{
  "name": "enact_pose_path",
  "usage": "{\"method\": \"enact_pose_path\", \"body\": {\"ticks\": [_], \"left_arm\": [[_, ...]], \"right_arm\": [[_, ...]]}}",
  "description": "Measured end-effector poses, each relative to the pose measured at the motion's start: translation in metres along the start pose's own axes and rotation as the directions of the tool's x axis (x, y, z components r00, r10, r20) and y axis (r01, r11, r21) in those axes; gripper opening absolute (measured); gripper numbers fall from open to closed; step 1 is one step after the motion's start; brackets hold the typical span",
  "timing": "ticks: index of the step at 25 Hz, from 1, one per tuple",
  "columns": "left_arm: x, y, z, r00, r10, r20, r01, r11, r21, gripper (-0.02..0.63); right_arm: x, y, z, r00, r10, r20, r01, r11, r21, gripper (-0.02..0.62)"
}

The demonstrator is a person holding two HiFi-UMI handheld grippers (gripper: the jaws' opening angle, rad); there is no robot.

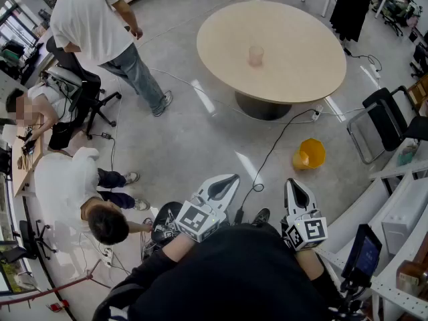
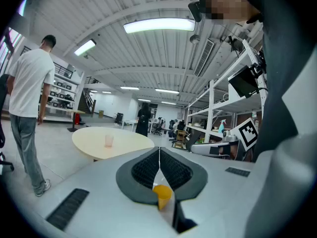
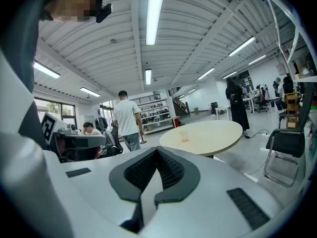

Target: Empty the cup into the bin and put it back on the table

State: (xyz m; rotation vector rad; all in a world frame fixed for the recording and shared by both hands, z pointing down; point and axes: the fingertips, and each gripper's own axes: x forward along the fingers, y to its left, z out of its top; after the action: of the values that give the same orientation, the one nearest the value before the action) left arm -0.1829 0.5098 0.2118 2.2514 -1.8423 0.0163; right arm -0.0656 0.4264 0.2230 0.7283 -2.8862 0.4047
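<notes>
The left claw (image 1: pixel 230 179) and right claw (image 1: pixel 295 183) are closed and empty, held close (likely just carried), since the cup (image 1: pixel 256 55) stands far off on the tabletop (image 1: pixel 294 69), the bin (image 1: pixel 309 154) nearer.

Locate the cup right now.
Head view, upper centre: the cup stands alone on the round table, up-left of the yellow bin on the floor.

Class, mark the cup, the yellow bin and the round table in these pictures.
cup (image 1: pixel 256 55), head view, middle of its side.
yellow bin (image 1: pixel 314 151), head view, on its outer wall.
round table (image 1: pixel 301 52), head view, bare top to the right of the cup.
</notes>
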Motion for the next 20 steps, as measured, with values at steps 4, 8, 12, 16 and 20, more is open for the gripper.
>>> {"method": "enact_pose_path", "body": {"ticks": [4,8,12,16,20], "left_arm": [[0.002,0.001,0.001,1.000,0.000,0.003,0.000,1.000,0.000,0.023],[0.002,0.003,0.001,1.000,0.001,0.000,-0.001,1.000,0.002,0.023],[0.003,0.004,0.001,1.000,0.011,-0.005,-0.011,1.000,-0.003,0.023],[0.009,0.003,0.001,1.000,0.025,-0.003,-0.025,1.000,0.007,0.023],[0.020,-0.002,0.004,0.999,0.052,0.010,-0.052,0.999,0.008,0.023]], "right_arm": [[0.001,-0.001,-0.004,1.000,0.008,0.011,-0.008,1.000,-0.024,0.009],[0.003,-0.002,-0.005,1.000,0.009,0.018,-0.009,0.999,-0.032,0.009],[0.004,-0.007,-0.007,1.000,-0.018,-0.004,0.018,0.999,-0.043,0.009],[0.002,-0.020,-0.007,0.999,-0.018,0.044,0.018,1.000,0.002,0.011],[-0.002,-0.032,-0.002,0.999,-0.009,0.043,0.009,1.000,-0.001,0.011]]}}
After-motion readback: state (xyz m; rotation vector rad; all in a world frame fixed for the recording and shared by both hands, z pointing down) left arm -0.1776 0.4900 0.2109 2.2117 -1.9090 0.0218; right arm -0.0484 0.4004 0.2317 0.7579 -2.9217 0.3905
